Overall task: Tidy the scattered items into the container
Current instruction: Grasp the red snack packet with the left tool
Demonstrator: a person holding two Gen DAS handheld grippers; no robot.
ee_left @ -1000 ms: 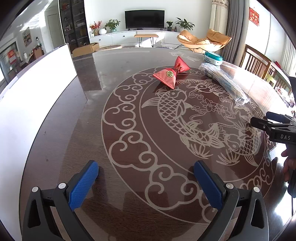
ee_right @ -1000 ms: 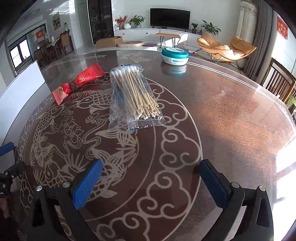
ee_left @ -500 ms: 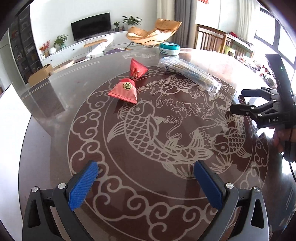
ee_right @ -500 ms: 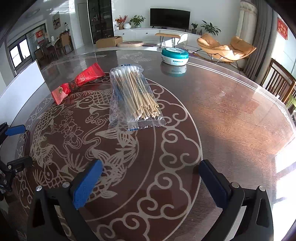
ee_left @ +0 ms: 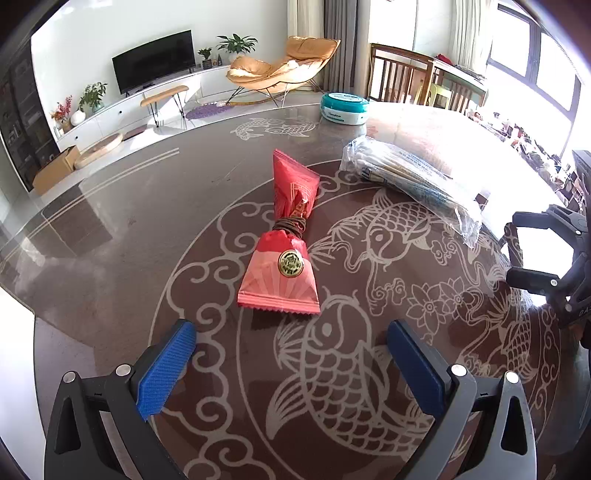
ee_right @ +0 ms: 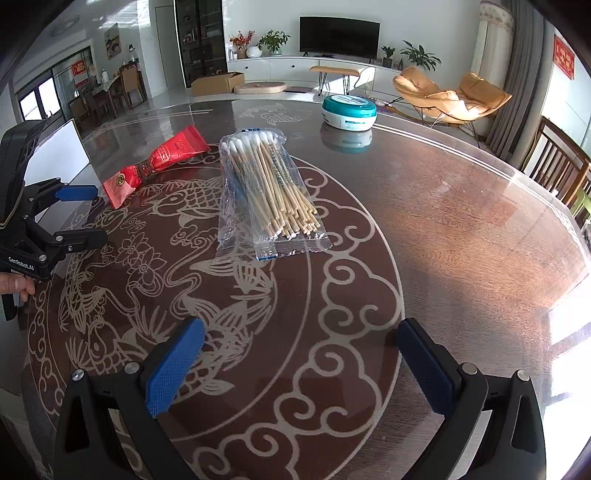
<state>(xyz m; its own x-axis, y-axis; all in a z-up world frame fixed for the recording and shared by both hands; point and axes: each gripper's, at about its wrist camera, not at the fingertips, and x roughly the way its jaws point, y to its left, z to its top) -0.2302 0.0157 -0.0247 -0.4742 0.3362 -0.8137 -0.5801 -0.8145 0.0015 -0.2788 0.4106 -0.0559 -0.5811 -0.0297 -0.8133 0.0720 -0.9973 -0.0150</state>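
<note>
Left tool (ee_left: 291, 363) and right tool (ee_right: 301, 363) both spread, empty (nothing stowed): red packet (ee_left: 284, 254), swab bag (ee_right: 267, 192) remain on worktop (ee_right: 461, 229).

red packet (ee_left: 280, 258) flat, swab bag (ee_right: 266, 192) flat, teal tin (ee_right: 349, 112) upright

Sunlight is pouring through the windows (ee_left: 532, 66) onto a living room with a television (ee_right: 339, 34) and orange lounge chair (ee_right: 450, 98).
</note>
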